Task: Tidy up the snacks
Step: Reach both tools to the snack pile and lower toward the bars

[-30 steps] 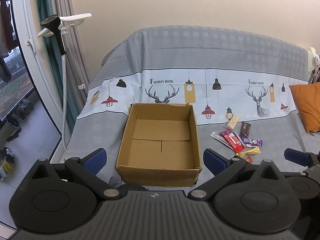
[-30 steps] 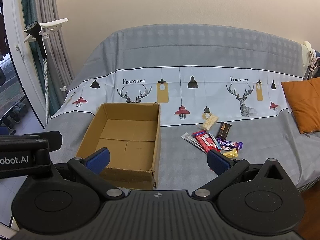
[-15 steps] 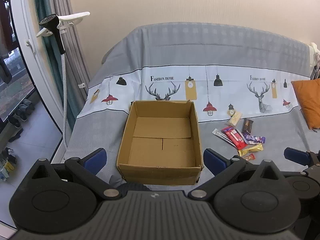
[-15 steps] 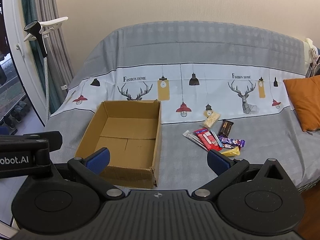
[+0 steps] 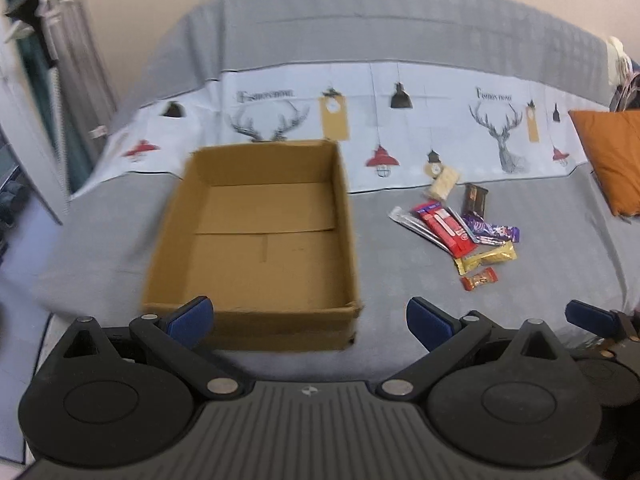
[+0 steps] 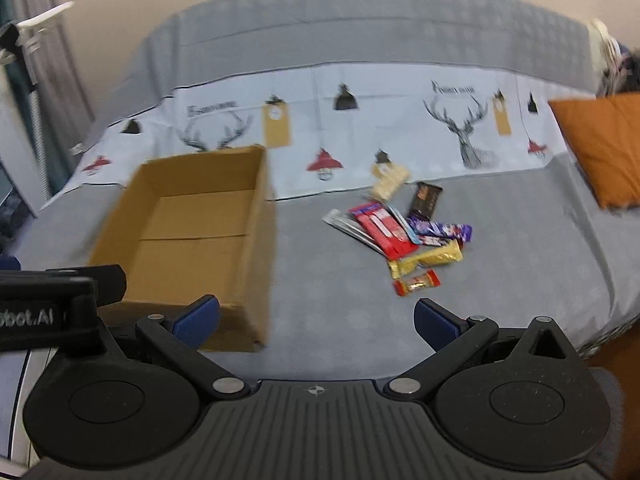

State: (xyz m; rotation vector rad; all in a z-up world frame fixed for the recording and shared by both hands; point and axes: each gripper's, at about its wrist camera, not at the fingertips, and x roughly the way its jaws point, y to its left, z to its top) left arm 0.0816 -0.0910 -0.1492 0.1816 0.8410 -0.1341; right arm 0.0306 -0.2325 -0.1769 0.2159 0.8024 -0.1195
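Observation:
An open, empty cardboard box [image 5: 256,236] [image 6: 192,236] sits on the grey bed cover. To its right lies a loose pile of snacks [image 5: 456,228] [image 6: 404,232]: a red bar [image 6: 382,230], a purple bar [image 6: 440,232], a gold bar [image 6: 426,260], a small orange candy [image 6: 417,282], a dark bar [image 6: 425,199] and a pale biscuit pack [image 6: 390,184]. My left gripper [image 5: 308,316] is open and empty before the box's near wall. My right gripper [image 6: 316,320] is open and empty, short of the snacks.
An orange cushion [image 5: 612,160] [image 6: 604,148] lies at the bed's right edge. A garment steamer on a stand [image 5: 44,12] and a curtain are at the left. The bed's front edge drops to the floor at the left and right.
Both grippers have moved forward and to the right toward the bed. The box and snacks look larger and nearer. Both grippers stay open.

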